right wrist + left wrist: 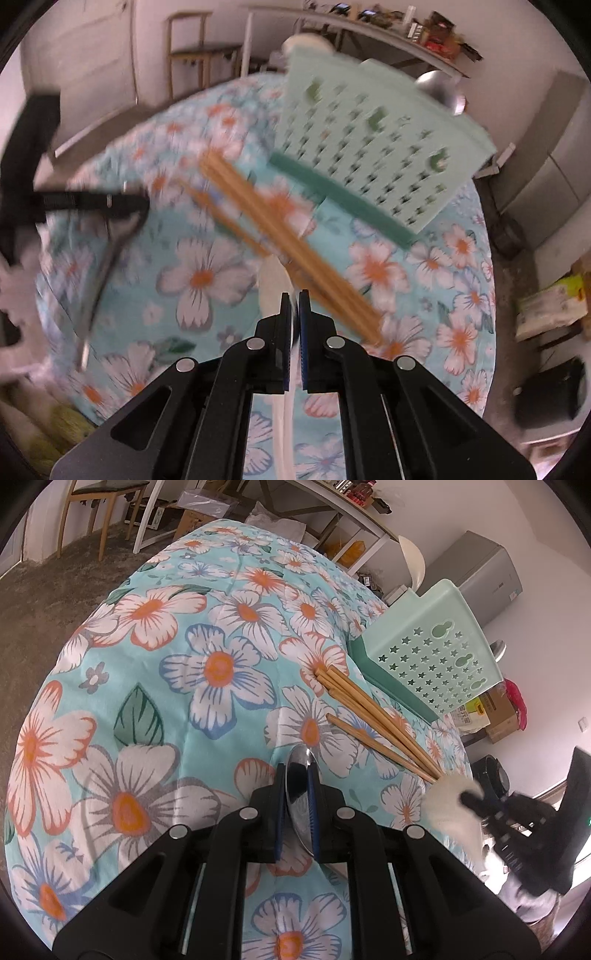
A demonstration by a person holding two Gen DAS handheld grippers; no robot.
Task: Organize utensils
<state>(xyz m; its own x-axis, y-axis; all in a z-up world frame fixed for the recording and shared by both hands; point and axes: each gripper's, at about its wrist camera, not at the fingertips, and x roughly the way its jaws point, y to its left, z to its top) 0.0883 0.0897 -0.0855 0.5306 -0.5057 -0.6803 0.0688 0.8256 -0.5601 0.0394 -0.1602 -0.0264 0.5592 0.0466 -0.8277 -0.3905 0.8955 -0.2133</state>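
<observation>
Utensils remain unsorted: left wrist view shows the left gripper point(298, 805) jaws clenched on a metal spoon point(300, 775), chopsticks point(373, 720) on the tabletop beside the holder point(436, 657); right wrist view shows the right gripper point(294, 325) clamping a white spoon point(272, 284).

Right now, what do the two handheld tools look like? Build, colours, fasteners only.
Both match. The left tool and right tool are matte black plastic linkages with cut-out arms, round silver pivot pins and two flat parallel fingers lined with ribbed blue pads. No cables or markings are visible. No sleeve is clearly visible in either view.
</observation>
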